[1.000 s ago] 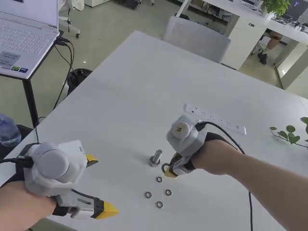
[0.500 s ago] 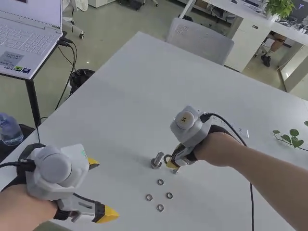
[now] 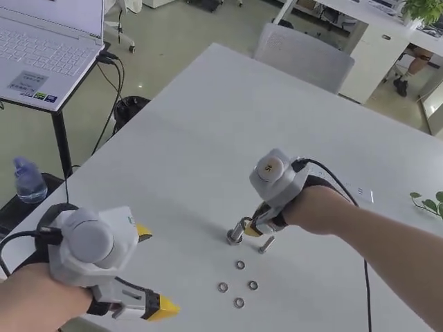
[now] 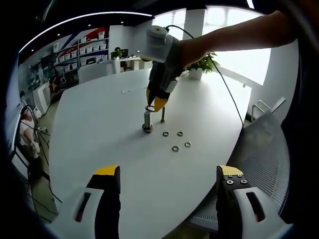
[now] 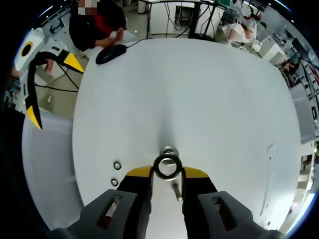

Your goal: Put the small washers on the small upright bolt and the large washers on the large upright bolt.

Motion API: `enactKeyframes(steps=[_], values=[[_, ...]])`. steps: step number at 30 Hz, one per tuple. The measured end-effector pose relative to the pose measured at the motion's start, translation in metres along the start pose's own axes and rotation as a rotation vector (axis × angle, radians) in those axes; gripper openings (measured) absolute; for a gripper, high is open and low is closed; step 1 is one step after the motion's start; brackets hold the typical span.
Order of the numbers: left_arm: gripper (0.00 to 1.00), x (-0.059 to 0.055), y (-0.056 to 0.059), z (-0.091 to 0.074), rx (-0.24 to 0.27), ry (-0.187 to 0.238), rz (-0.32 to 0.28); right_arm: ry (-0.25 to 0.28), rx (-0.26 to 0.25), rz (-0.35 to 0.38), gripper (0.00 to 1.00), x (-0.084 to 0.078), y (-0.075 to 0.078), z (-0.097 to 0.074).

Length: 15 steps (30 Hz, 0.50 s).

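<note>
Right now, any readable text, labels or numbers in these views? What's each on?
Nothing can be read clearly.
On the right tongs, yellow round label: dark marks, too blurred to read.
On the laptop, stickers: too small to read.
On the washer held in those tongs: no marking visible.
</note>
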State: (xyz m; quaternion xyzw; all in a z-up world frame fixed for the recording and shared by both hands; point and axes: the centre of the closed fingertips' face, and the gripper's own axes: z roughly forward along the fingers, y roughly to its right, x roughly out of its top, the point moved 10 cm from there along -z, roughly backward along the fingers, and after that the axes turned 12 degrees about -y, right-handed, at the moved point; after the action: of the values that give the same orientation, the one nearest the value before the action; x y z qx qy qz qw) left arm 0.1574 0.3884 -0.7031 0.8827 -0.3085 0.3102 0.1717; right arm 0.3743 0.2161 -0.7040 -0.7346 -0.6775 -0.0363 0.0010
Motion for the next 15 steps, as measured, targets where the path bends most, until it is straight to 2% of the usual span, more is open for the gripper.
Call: enactKeyframes(steps=[15], values=[[0.78, -0.001, -0.003, 0.003, 0.004, -0.011, -0.011, -0.013, 0.013, -0.018, 0.22, 0.009, 0.005, 0.013]])
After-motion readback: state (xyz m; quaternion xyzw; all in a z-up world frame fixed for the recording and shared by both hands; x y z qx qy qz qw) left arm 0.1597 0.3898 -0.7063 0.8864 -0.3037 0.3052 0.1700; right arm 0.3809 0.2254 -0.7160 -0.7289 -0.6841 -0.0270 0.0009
